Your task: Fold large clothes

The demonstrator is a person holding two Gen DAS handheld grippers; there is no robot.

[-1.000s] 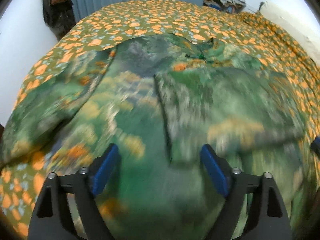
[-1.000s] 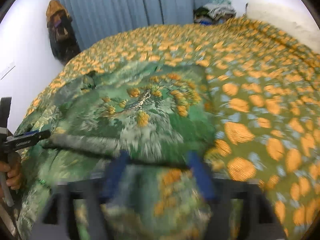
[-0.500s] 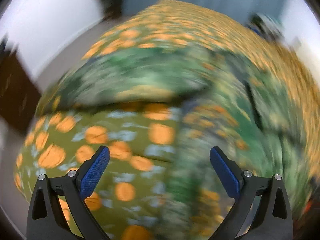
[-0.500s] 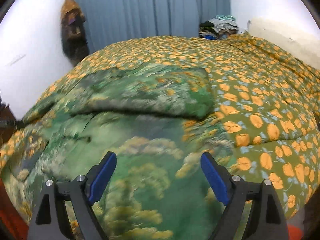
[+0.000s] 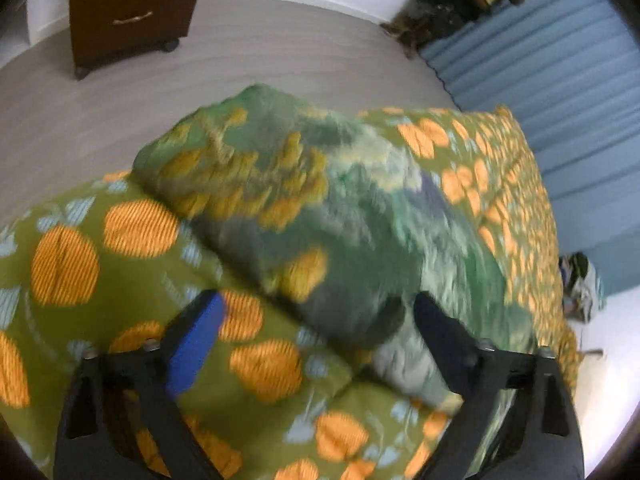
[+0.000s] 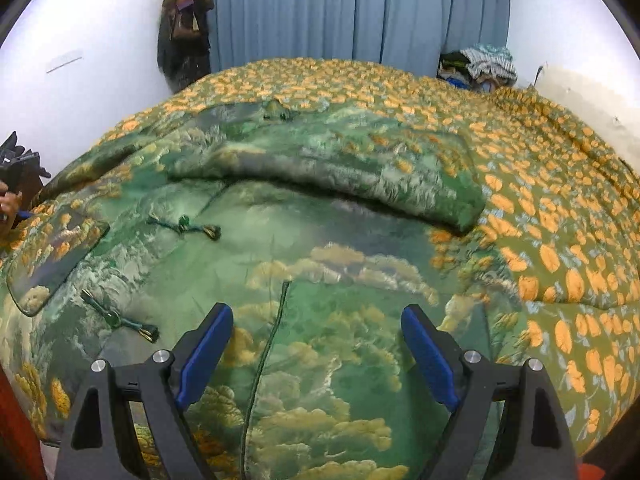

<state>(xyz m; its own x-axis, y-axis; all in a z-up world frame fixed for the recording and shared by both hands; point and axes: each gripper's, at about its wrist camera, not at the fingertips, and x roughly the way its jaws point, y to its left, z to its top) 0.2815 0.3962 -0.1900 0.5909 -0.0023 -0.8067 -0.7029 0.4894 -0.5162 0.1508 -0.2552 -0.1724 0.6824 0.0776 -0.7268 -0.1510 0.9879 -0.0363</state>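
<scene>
The green landscape-print garment is spread across the bedspread, which carries an orange floral pattern on olive. One sleeve is laid folded across the body of the garment, ending near the bedspread on the right. Two green tie cords are seen on the left part of the front, and a pocket flap lies near the left edge.

The right gripper is held above the lower front of the garment with its blue pads set wide apart; nothing is gripped between them.

The left gripper is likewise spread wide, with nothing clamped. In the left wrist view, which is motion-blurred, a bunched fold of the garment is shown lying at the bed's edge, just ahead of the pads; contact cannot be determined.

Only the left wrist view shows the grey floor and a dark wooden cabinet. Only the right wrist view shows the full spread of the garment, the blue curtain, and a pile of clothes at the far corner.
</scene>
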